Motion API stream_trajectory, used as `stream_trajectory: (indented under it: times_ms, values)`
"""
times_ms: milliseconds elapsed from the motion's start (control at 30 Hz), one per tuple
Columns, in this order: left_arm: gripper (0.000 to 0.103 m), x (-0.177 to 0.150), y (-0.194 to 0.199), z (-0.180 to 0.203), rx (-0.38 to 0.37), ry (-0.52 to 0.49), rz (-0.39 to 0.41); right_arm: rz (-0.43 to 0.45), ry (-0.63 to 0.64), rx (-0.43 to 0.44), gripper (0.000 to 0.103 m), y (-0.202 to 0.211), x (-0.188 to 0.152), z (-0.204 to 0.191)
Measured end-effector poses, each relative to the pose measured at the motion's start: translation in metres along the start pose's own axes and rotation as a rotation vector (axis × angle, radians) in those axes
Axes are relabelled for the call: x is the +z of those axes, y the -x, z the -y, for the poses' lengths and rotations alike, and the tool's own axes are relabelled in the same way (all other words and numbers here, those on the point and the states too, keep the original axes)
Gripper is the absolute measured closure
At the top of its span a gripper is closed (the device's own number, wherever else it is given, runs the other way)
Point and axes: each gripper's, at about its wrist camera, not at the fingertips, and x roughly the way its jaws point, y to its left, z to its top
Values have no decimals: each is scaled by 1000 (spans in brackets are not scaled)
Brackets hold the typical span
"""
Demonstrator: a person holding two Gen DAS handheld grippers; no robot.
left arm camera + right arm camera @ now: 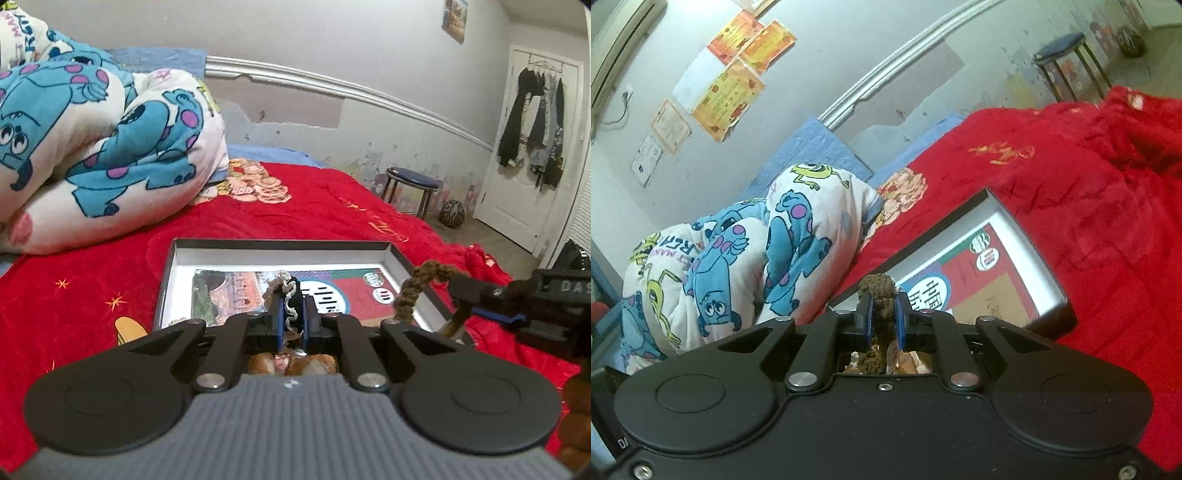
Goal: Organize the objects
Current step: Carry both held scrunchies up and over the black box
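A shallow dark-rimmed box (pixel 280 244) with a white inside lies on the red blanket (pixel 92 288), and a colourful printed card (pixel 236 291) lies flat in it. My left gripper (pixel 291 297) hovers over the box's near edge, shut on a black piece wound with a cream cord (pixel 282 285). To the right, my right gripper (pixel 458 290) is shut on a brown braided cord (pixel 415 284) that hangs down past the box's right rim. In the right wrist view the right gripper (pixel 882 301) pinches that brown cord (pixel 878 286) above the box (pixel 1030 240). What hangs below either gripper is hidden.
A bunched quilt with blue cartoon monsters (pixel 92 140) lies left of the box on the bed. Beyond the bed's far edge stand a blue-topped stool (pixel 412 184), a striped ball (pixel 452 212) and a white door hung with dark clothes (pixel 532 122). Certificates (pixel 731 92) hang on the wall.
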Motion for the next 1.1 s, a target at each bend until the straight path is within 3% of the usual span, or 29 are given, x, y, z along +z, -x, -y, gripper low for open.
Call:
stream_trajectory:
  times_ms: [267,567,933,1100]
  values:
    - [90,4,-21,6,1,-27,-20,30,36,-24,90,-4,13,-8]
    - [90,3,-60,31,-54,-72,-7,66,-2,-101,90,-28,33,23]
    - [88,-13,-87,33,-11,-76,-48,23,-41,-177,90,-53,14,54]
    - [86,-22,-92,41,-7,-131,-78,24,-67,-186,90,-61,7,56]
